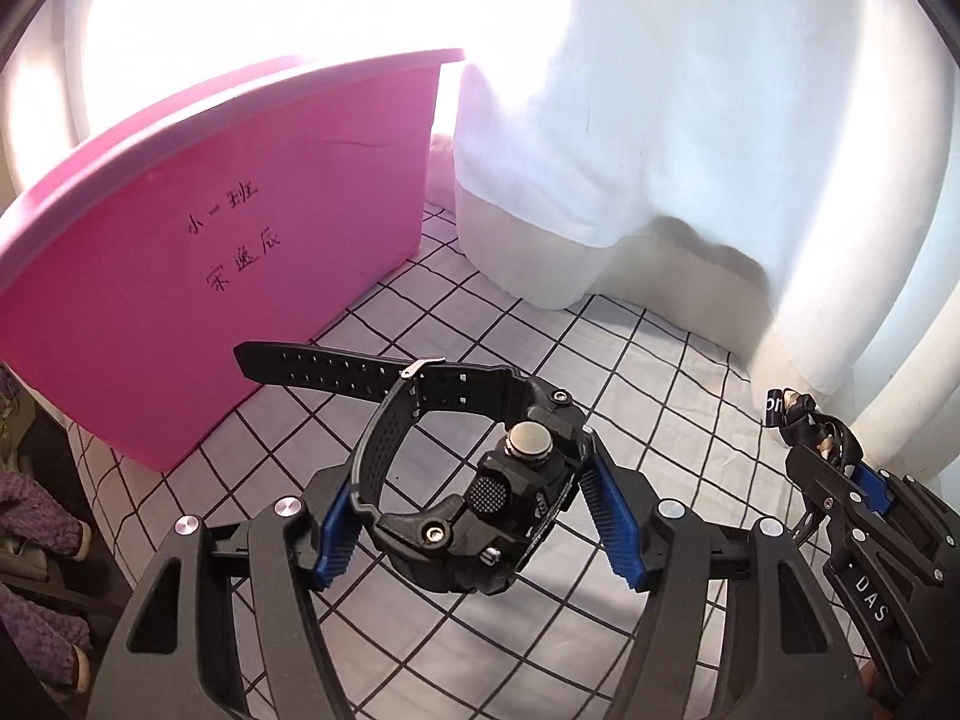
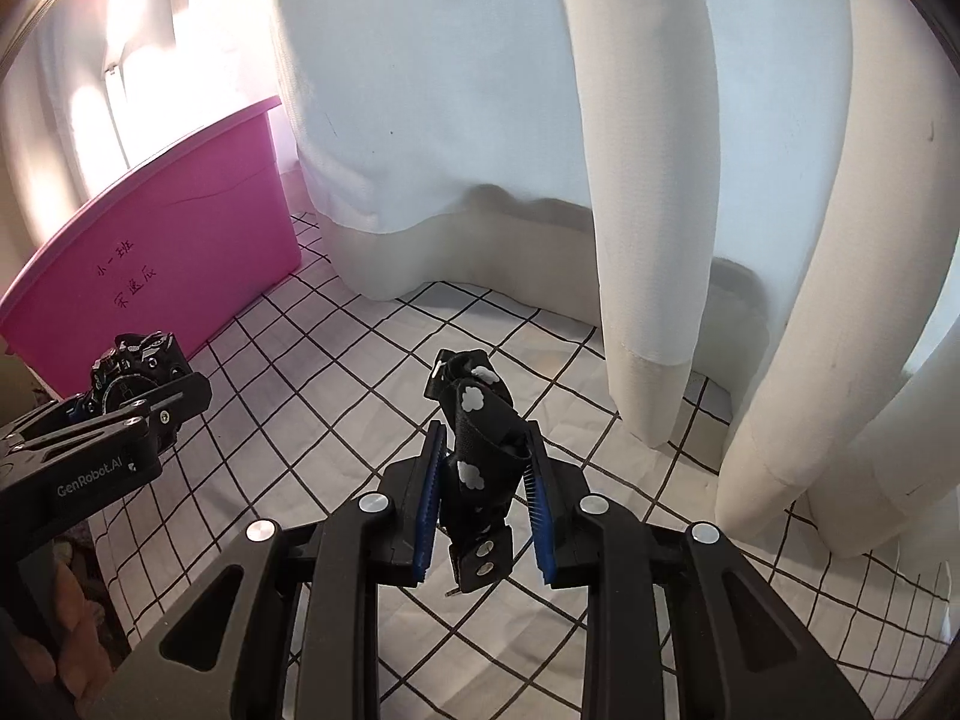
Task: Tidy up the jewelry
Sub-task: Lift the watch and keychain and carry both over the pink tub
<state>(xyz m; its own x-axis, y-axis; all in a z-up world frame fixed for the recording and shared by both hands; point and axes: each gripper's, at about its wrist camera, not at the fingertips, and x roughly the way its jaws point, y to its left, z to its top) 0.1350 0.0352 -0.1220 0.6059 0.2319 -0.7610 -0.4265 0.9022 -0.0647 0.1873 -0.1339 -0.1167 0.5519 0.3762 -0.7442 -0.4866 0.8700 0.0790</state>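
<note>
left gripper: jaws clamped wide | right gripper: jaws clamped narrow

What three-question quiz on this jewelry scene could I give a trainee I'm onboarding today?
1. True or false: the left gripper holds the chunky black plastic wristwatch.
2. What do the right gripper's jaws clamp? A) silver ring B) black fabric strap with white cloud print
3. What colour is the plastic storage bin on the checked cloth?

Key: 1 true; 2 B; 3 pink.
</note>
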